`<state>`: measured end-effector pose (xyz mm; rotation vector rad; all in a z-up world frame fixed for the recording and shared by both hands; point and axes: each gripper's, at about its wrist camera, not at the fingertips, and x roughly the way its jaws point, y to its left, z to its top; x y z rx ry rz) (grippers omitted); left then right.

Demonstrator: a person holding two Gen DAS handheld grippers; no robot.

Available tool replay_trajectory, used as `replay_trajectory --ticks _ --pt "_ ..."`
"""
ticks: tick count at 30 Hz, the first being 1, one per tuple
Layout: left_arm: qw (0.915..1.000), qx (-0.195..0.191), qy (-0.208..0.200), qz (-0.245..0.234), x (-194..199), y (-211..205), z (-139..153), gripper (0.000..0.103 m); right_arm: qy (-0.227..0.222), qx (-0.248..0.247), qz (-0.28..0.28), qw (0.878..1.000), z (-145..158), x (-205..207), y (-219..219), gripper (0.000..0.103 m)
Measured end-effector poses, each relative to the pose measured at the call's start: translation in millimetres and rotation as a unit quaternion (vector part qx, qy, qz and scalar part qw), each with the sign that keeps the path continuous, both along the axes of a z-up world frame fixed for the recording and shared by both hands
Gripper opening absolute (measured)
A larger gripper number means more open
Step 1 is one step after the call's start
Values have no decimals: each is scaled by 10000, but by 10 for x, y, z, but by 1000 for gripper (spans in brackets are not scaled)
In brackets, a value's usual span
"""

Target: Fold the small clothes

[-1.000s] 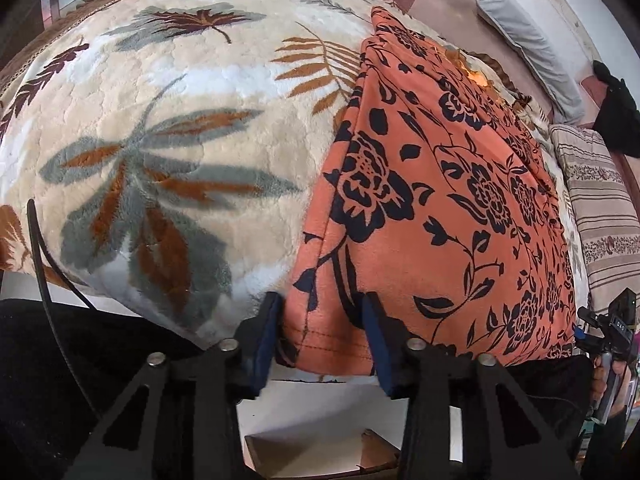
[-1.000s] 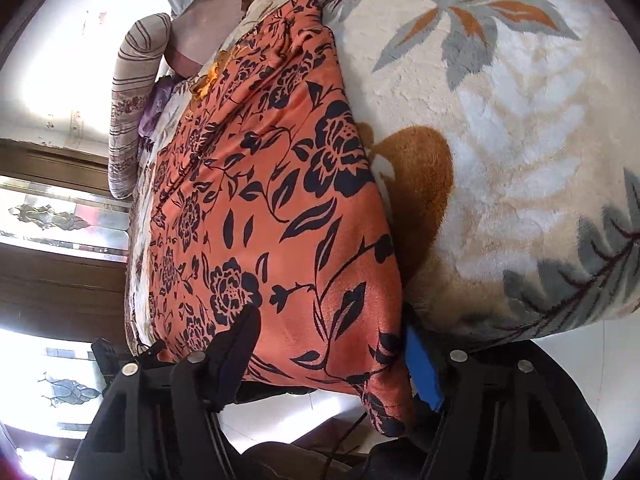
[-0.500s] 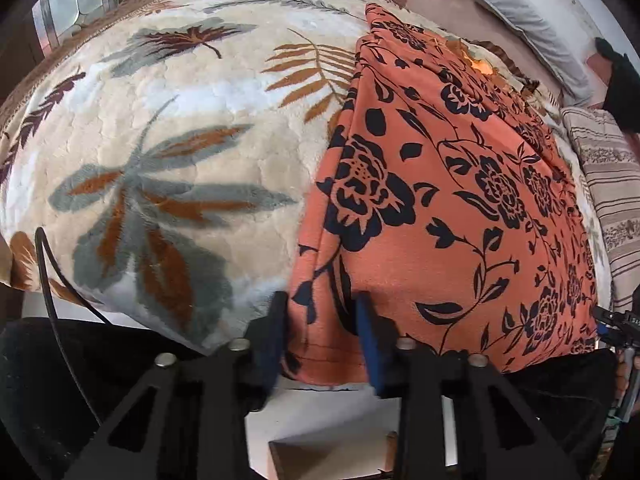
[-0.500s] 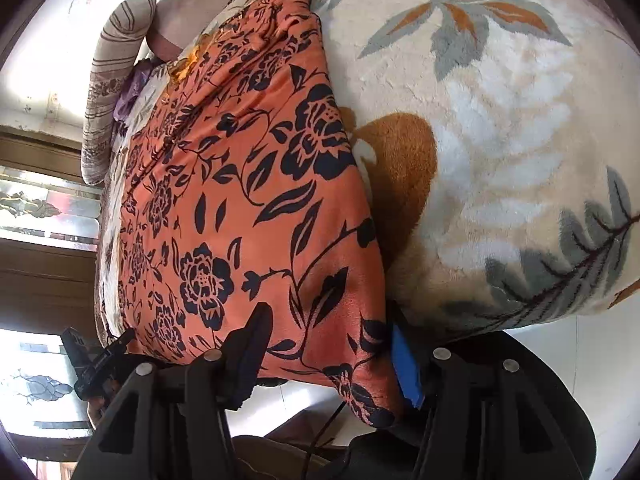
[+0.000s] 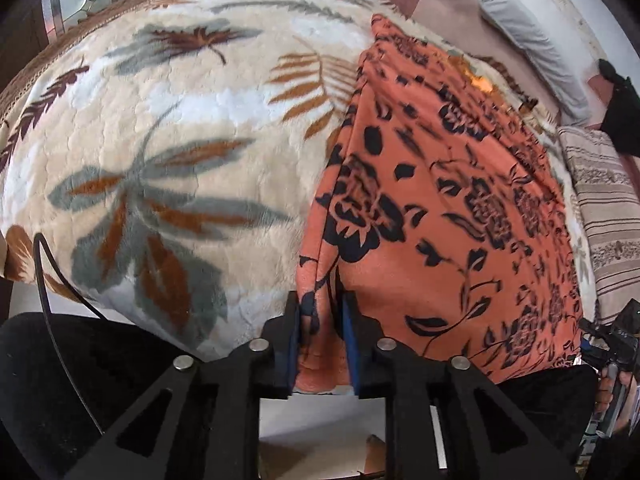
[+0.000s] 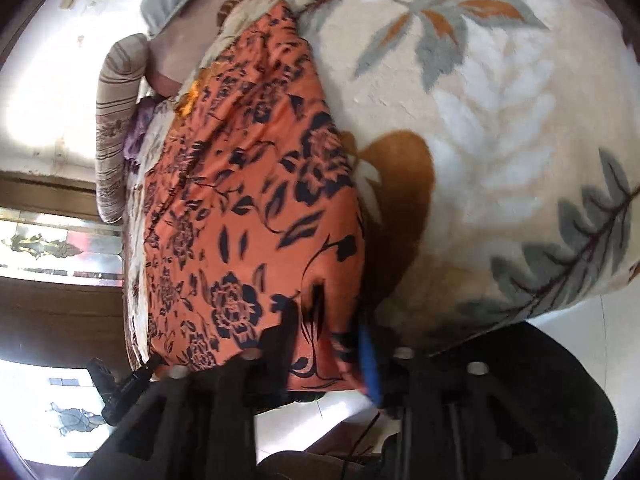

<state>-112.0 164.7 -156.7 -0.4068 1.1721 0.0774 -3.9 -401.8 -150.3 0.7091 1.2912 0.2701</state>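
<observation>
- Orange cloth (image 5: pixel 432 208) with a black flower print, thin and a bit rumpled, lies on the plush leaf-pattern blanket (image 5: pixel 168 152), hem hanging over the bed's near edge.
- Left gripper (image 5: pixel 320 332): blue pads pinch a bunched corner of the hem, jaws easing open.
- Right gripper (image 6: pixel 326 340): jaws opening too, the other hem corner between them; grip is too blurry to call.
- Striped pillow (image 5: pixel 604 208) at the far side.

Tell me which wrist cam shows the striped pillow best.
Left wrist view: the striped pillow lies sharp along the right edge, past the orange floral garment, with its stripes and patterned bands readable. Right wrist view shows it too, at upper left, but smaller, motion-blurred and washed out by backlight.
</observation>
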Motion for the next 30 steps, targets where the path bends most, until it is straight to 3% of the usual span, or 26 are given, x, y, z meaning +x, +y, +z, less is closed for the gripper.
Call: replay_trajectory --ticks 2,3,5,6,7,8,10,15,17,21,23,24,25,27,28,29,30 --pt "9998 -131 -158 -31 -26 -14 20 42 -193 29 45 9998 32 -11 18 69" --pt "9996 -219 -182 -88 -20 -23 42 55 -192 58 101 9997 35 -6 29 70" --pt "9995 -100 -291 -107 12 -58 82 57 -162 -5 229 9996 12 21 58 69" --pt "9994 6 -316 -149 33 -72 77 53 -117 -71 290 9995 -13 35 72 58" --pt "9995 84 -247 -195 57 -81 56 22 -56 -180 325 9993 -30 48 83 48" --pt "9995 192 -178 -182 102 -85 49 9 -16 -358 363 9987 -31 54 101 27" --pt "9993 -38 -336 -171 79 -34 120 6 -66 -336 423 9985 27 49 103 11" --pt "9952 -257 -940 -99 -13 53 513 6 -710 138 323 9969 462 20 67 11" --pt "9965 -234 -797 -114 34 66 425 7 -687 124 336 9970 415 56 64 13" --pt "9998 -121 -126 -66 139 -19 12 9 -21 441 67 9990 -49 129 57 17" --pt "9996 -124 -244 -59 86 -23 39 17 92 453 0 9989 -138 117 66 25" --pt "9994 -191 -254 -141 99 -36 53 33 72 516 8 9986 -139 121 64 29" --pt "9990 -287 -264 -236 120 -51 63 47 55 560 35 9984 -128 132 63 41" --pt "9989 -268 -289 -236 153 -92 77 49 23 854 84 9963 -146 164 68 57" --pt "9991 -166 -286 -269 174 -121 82 35 31 851 96 9963 -150 170 45 56" --pt "9990 -63 -311 -327 194 -150 96 13 6 738 170 9971 -130 182 74 49" --pt "9986 -47 -330 -402 228 -171 116 5 -42 536 286 9981 -95 193 117 25"
